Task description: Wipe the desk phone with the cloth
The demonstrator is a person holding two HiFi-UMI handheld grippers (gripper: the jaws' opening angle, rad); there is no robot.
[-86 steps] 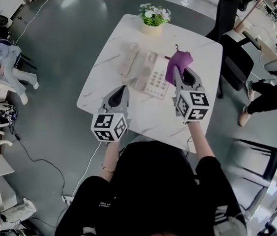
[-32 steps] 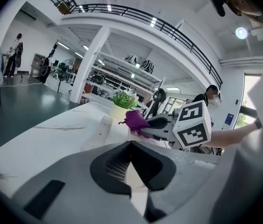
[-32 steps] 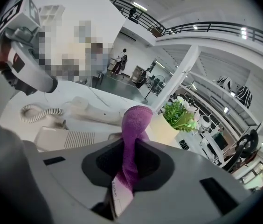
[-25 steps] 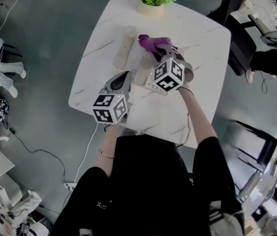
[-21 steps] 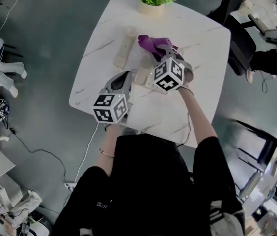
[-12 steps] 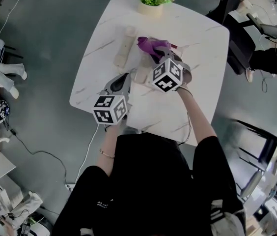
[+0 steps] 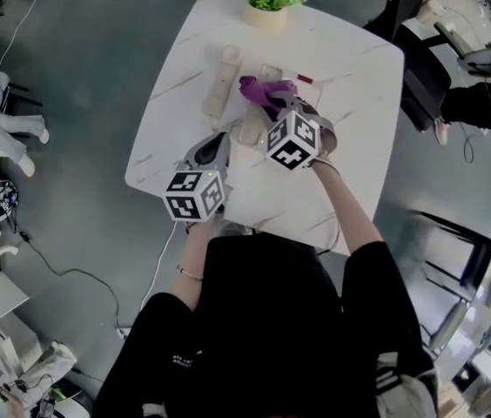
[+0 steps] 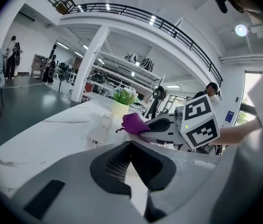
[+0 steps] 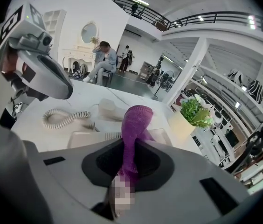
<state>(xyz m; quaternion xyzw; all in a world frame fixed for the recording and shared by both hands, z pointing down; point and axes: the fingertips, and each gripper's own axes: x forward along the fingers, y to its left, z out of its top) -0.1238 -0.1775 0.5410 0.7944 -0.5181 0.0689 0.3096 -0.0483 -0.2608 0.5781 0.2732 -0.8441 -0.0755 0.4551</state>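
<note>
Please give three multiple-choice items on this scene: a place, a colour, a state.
1. The handset lies: A on its cradle; B on the table, left of the phone base; C on the floor.
2. The cloth is: A yellow; B white; C purple.
3. The right gripper is: A shut on the cloth; B open, empty; C shut on the handset.
1 B: it rests on the tabletop beside the base. 2 C: purple in every view. 3 A: cloth is pinched between its jaws.

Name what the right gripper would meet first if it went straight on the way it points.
Probably the desk phone: the right gripper, claw shut on the purple cloth, points at its base just ahead, though depth is hard to judge.
</note>
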